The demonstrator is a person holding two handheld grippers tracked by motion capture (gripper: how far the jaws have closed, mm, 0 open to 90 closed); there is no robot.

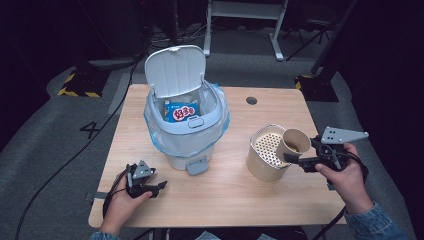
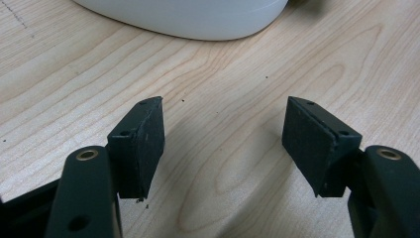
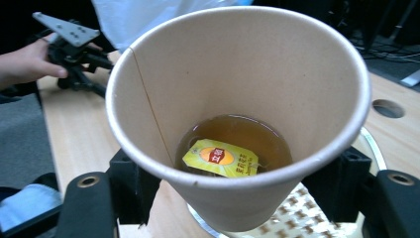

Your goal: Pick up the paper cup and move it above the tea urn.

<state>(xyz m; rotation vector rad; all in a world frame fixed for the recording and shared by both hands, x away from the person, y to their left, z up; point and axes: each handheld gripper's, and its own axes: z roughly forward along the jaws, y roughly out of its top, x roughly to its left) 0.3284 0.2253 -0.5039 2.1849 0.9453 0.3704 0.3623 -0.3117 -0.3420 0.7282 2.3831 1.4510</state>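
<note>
My right gripper point(image 1: 295, 159) is shut on a brown paper cup point(image 1: 292, 144), held tilted above the cream strainer pot point(image 1: 265, 152) at the table's right. In the right gripper view the paper cup point(image 3: 237, 104) sits between both jaws with tea and a yellow tea bag point(image 3: 221, 157) in its bottom, and the perforated strainer pot point(image 3: 297, 218) lies just under it. My left gripper point(image 1: 159, 187) rests open on the table near the front left, close to the white pedal bin point(image 1: 185, 115). The left gripper view has nothing between the fingers point(image 2: 141, 144), just bare wood.
The pedal bin has its lid point(image 1: 176, 70) up, a blue liner bag point(image 1: 220, 125) and a blue snack packet point(image 1: 181, 112) inside. Its pedal point(image 1: 197, 166) faces the front. A cable hole point(image 1: 251, 100) sits at the table's back right. The wooden table point(image 1: 220, 195) ends close to both hands.
</note>
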